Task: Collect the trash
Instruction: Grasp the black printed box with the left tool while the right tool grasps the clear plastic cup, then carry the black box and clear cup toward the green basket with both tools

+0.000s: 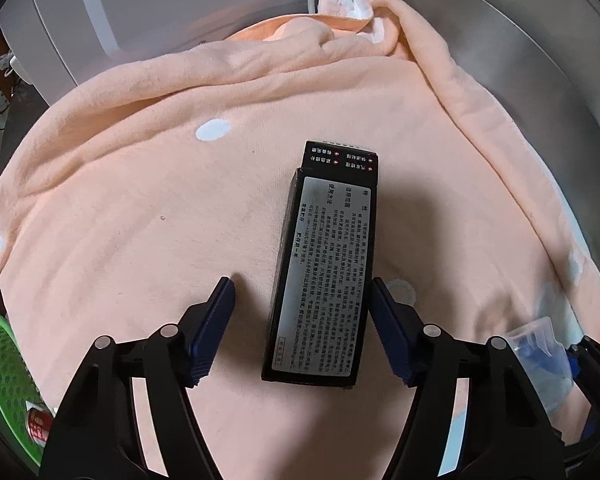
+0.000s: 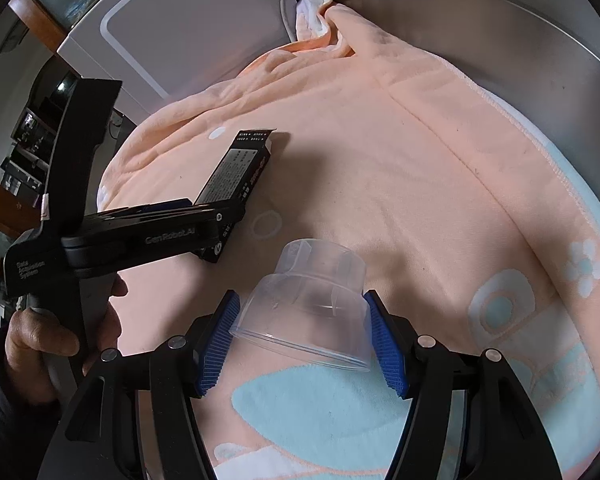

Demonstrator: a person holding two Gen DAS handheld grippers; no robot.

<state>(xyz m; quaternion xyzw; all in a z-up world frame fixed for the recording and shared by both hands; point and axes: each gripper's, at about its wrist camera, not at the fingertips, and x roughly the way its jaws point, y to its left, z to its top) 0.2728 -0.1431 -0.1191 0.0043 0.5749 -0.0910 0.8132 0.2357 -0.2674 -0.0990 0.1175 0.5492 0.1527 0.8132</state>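
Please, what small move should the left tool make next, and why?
Probably close the left tool on the black box. Its fingers already stand on both sides of the box, which lies on the peach towel, with a gap on the left side. The right tool already holds the clear cup.

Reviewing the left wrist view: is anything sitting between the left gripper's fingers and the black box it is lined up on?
Nothing visible. The left gripper is open and the black box lies between its fingers on the peach towel: the right pad is at the box's edge, and only bare towel shows in the gap on the left.
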